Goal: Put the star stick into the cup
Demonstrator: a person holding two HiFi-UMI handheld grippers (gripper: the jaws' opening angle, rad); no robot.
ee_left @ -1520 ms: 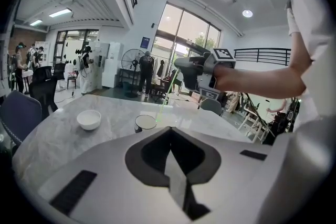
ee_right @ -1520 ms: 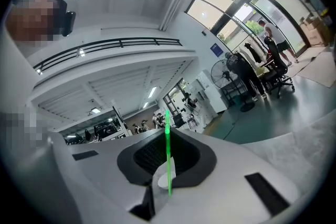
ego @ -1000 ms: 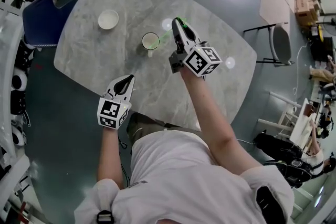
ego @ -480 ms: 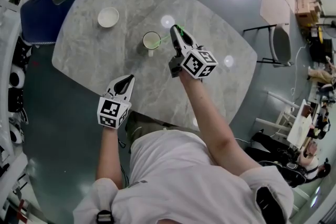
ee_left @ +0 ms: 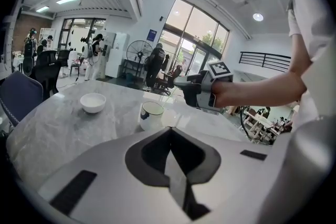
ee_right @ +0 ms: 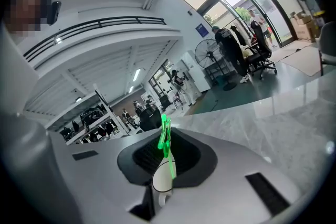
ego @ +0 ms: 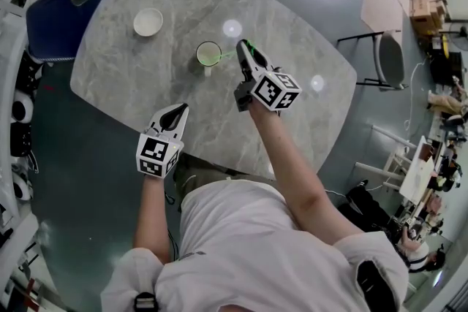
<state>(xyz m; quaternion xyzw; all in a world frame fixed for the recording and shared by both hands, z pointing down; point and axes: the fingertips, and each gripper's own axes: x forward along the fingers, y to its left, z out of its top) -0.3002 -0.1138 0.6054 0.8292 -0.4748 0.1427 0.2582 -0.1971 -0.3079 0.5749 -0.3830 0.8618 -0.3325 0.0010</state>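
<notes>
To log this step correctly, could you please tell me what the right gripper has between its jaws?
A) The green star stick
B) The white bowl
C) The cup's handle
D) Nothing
A: the right gripper view shows the right gripper with its jaws closed on the green star stick, and the cup showing just below it.

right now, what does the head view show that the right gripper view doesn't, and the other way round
Head view only: the white bowl, the left gripper, shut and empty, a blue chair, and the cup seen from above, its mouth open. Right gripper view only: close up, its jaws pinching the green star stick, plus a fan and people in the background. Both: the right gripper, star stick, cup and marble table.
</notes>
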